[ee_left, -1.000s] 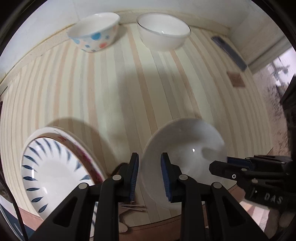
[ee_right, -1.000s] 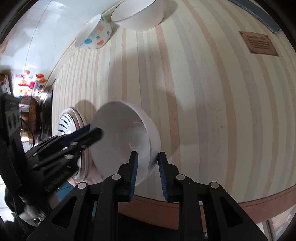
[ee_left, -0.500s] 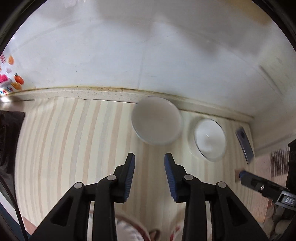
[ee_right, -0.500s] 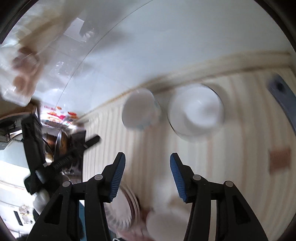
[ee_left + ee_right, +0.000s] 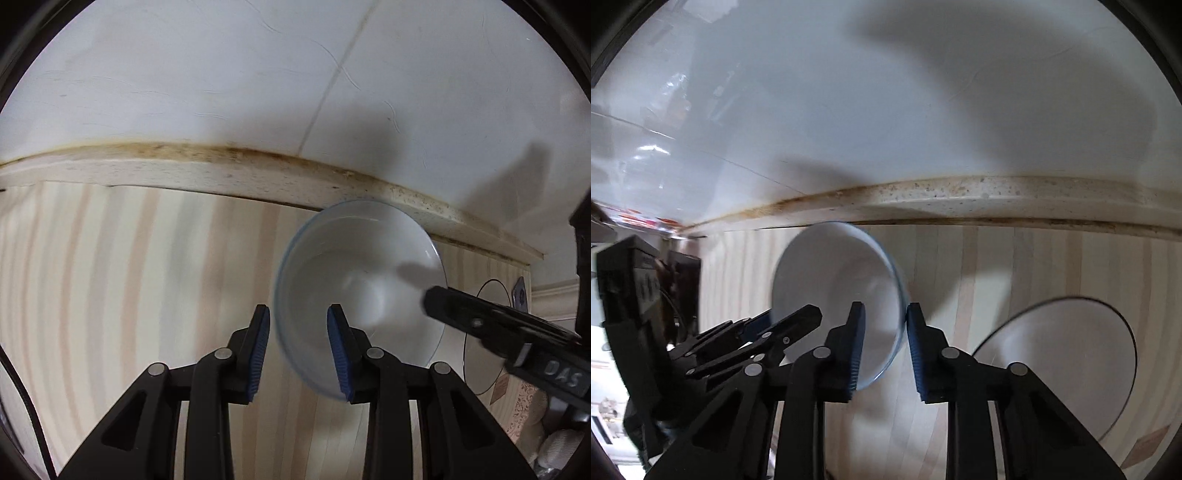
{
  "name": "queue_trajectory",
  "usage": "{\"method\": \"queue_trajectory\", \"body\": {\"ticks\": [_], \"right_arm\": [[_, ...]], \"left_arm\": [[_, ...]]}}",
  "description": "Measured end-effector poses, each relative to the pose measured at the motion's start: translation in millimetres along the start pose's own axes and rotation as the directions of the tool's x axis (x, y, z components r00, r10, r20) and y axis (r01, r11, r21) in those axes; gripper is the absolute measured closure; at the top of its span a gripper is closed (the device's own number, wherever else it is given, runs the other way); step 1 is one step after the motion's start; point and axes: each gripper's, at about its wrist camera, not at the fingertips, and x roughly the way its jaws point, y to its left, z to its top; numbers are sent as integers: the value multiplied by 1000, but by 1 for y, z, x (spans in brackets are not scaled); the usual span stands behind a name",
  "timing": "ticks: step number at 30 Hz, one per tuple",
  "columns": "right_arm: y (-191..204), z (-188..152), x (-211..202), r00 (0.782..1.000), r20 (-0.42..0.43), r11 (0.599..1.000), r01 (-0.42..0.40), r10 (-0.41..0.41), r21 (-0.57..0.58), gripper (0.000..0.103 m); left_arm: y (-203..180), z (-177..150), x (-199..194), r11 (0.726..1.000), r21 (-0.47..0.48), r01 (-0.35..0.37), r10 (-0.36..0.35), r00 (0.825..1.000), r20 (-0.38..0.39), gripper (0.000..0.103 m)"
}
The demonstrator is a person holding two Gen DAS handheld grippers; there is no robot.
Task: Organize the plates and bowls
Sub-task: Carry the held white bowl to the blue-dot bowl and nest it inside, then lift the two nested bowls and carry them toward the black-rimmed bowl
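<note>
A white bowl with a bluish rim [image 5: 354, 288] stands on the striped counter close to the back ledge, blurred. My left gripper [image 5: 297, 350] is open and straddles the bowl's left rim, one pad outside and one inside. In the right wrist view the same bowl [image 5: 831, 280] has its right rim between the pads of my right gripper [image 5: 884, 347], which are drawn close on it. The right gripper [image 5: 454, 306] reaches over the bowl's right side in the left wrist view. The left gripper [image 5: 790, 325] shows at the bowl's left in the right wrist view.
A second white bowl with a dark rim [image 5: 1067, 365] stands just right of the held bowl, also visible as that bowl's edge [image 5: 480, 332]. A speckled ledge [image 5: 221, 166] and white wall close the counter right behind. Striped counter [image 5: 110, 295] lies open to the left.
Both grippers left the plates at the counter's front and moved to the back. They have come down over the blue-rimmed bowl. The right jaws have narrowed from wide open.
</note>
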Motion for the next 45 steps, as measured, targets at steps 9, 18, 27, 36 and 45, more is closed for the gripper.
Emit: {"method": "queue_trajectory", "body": {"ticks": [9,18,27,36,45], "right_arm": [[11,-6,-6,999,22,999,33,-32,-27,86],[32,-45,-49,998,60,999,40,-38,-35,86],[24,-124,-110,994,97,999,49,-50,8,86],[5,-222,-166,988,127,995,87,-92,48,86],[-20,-304,-161,992,72,989,95,-103,109,86]], "left_arm": [[-11,-6,-10,998,44,-54,53,998,40,78],[-30,-32,-53,995,91,-43,37,997,73,77],[-62,-86,-102,985,171,-16,-1,995,102,77],[-88,-155,-122,971,238,38,-52,997,52,77],[-104,-215,-112,952,301,64,-56,998,-34,77]]}}
